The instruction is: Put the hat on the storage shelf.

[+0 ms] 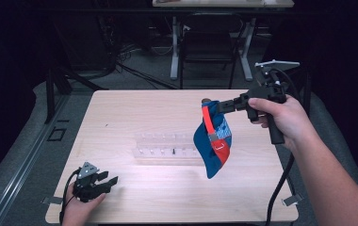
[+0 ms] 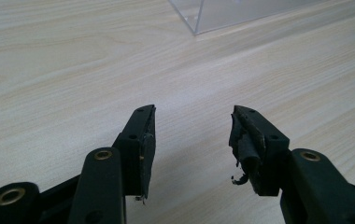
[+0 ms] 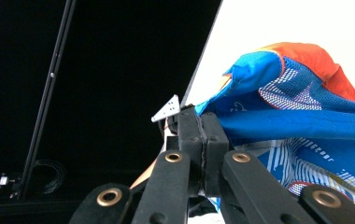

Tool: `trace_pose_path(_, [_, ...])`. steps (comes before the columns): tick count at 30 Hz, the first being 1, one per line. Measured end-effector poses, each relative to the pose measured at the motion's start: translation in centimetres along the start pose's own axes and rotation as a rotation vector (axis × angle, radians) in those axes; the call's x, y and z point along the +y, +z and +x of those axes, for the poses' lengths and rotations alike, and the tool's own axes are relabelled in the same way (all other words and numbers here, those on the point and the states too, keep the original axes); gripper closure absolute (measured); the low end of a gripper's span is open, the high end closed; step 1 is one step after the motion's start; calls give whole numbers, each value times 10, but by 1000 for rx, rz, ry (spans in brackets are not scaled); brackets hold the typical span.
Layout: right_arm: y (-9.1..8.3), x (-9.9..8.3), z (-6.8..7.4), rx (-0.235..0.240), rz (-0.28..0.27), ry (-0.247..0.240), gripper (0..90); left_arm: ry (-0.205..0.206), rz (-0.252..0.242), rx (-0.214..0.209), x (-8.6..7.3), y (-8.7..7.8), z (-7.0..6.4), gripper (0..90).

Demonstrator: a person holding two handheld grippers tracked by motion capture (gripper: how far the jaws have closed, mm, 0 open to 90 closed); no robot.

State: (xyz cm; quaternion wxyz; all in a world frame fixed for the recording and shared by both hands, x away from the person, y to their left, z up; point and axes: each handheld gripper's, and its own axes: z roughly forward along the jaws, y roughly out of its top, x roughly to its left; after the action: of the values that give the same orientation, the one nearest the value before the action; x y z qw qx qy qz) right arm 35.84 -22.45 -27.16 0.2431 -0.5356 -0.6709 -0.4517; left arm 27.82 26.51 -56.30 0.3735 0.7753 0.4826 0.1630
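Note:
A blue cap (image 1: 213, 141) with orange-red trim and white mesh panels hangs in the air over the right half of the table. My right gripper (image 1: 211, 107) is shut on its top edge and holds it up. In the right gripper view the jaws press together at the right gripper's tip (image 3: 202, 122), with the cap (image 3: 297, 116) spread out to the right. My left gripper (image 1: 112, 181) rests low at the table's front left, open with nothing between its jaws. In its own view the left gripper (image 2: 192, 135) stands over bare wood.
A clear acrylic rack (image 1: 165, 146) lies in the middle of the wooden table (image 1: 134, 108), just left of the hanging cap; its corner (image 2: 195, 21) shows ahead of the left gripper. A chair and desk legs stand beyond the far edge.

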Motion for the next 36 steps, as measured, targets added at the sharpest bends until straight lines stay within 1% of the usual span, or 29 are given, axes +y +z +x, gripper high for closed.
trace_pose_path(1, [3,3,1,7,-9,0,900,5,12,-7,0,0,1,506])
trace_pose_path(3, [7,6,3,21,-12,1,900,4,8,-4,0,1,0,505])
trace_pose_path(4, [10,8,5,31,-24,3,900,7,9,-7,0,1,-1,505])
trace_pose_path(7, [15,12,7,39,-32,4,900,10,9,-10,1,1,-2,505])
trace_pose_path(9, [19,16,9,54,-47,7,900,11,3,-12,1,1,-3,505])
trace_pose_path(11, [24,19,11,61,-56,7,900,17,14,-15,1,1,-3,505])
trace_pose_path(12, [30,21,13,64,-71,8,900,14,6,-16,1,1,-4,505])
trace_pose_path(14, [33,22,14,67,-75,10,900,18,-2,-16,1,1,-4,505])
trace_pose_path(15, [36,23,15,67,-77,10,900,11,-8,-17,1,1,-5,505])
trace_pose_path(17, [41,25,16,67,-83,8,900,21,-9,-21,2,1,-5,505])
trace_pose_path(18, [45,28,16,74,-90,15,900,20,-16,-27,2,1,-6,505])
trace_pose_path(20, [47,29,15,75,-92,16,900,25,-18,-28,2,1,-7,505])
trace_pose_path(22, [52,31,14,81,-100,23,900,34,-27,-41,3,-1,-9,506])
trace_pose_path(24, [59,33,13,102,-111,35,900,40,-45,-51,6,-2,-14,529])
trace_pose_path(25, [59,33,13,102,-111,35,900,55,-59,-46,7,-3,-17,529])
trace_pose_path(26, [66,35,13,114,-115,30,900,71,-72,-46,10,-4,-21,541])
trace_pose_path(28, [68,35,14,119,-118,29,900,84,-95,-58,16,-6,-28,541])
trace_pose_path(29, [70,35,14,124,-122,27,900,85,-108,-78,21,-7,-32,541])
trace_pose_path(30, [73,36,15,127,-122,26,900,93,-116,-94,26,-8,-37,543])
trace_pose_path(31, [75,36,15,126,-122,26,900,109,-132,-112,33,-10,-44,551])
trace_pose_path(33, [79,37,15,122,-131,27,900,141,-151,-131,43,-12,-57,558])
trace_pose_path(36, [84,39,14,123,-137,36,900,192,-179,-170,60,-10,-79,566])
